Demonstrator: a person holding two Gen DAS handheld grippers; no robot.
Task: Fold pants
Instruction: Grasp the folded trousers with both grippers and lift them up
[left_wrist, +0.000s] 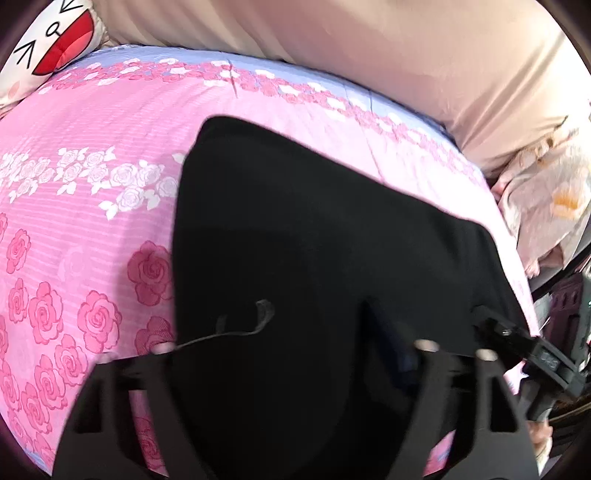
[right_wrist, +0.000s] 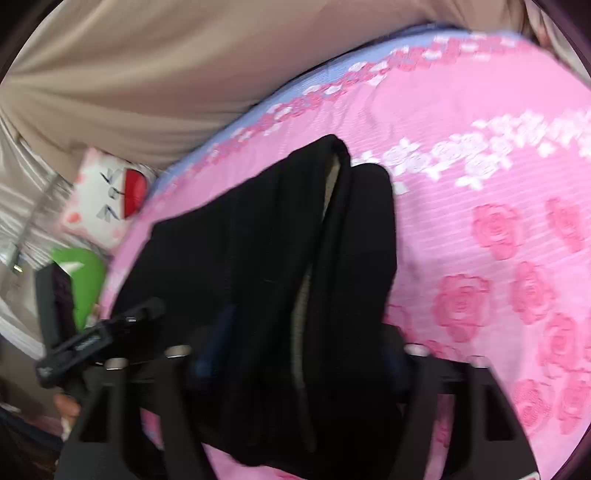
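1. A pink bedspread (left_wrist: 92, 229) printed with roses and edged in pale blue is spread across the bed and fills most of both views.
2. A beige fabric backdrop (left_wrist: 406, 55) is seen beyond the far blue edge of the bedspread.
3. The black pants (left_wrist: 314, 240) are laid on the bedspread, extending away from both grippers toward the blue border. In the right wrist view the pants (right_wrist: 258, 240) are bunched into 2 long folds with a pale inner lining exposed between them.
4. A white cushion (left_wrist: 48, 48) with a drawn face and a red mouth is located past the bedspread's far corner; it is also visible in the right wrist view (right_wrist: 107, 195), beside a green object (right_wrist: 85, 277).
5. A floral cloth (left_wrist: 546, 206) in cream and orange is lying off the right edge of the bedspread in the left wrist view.
6. The left gripper (left_wrist: 280, 350) is positioned over the near end of the pants, with black fabric lying between its 2 fingers. Whether the pads are pressed on the fabric cannot be told, since black is merged with black.
7. The right gripper (right_wrist: 295, 350) is closed on the bunched near end of the pants, with fabric filling the gap between the fingers.
8. A thin drawstring (left_wrist: 236, 325) is draped over the near end of the pants.
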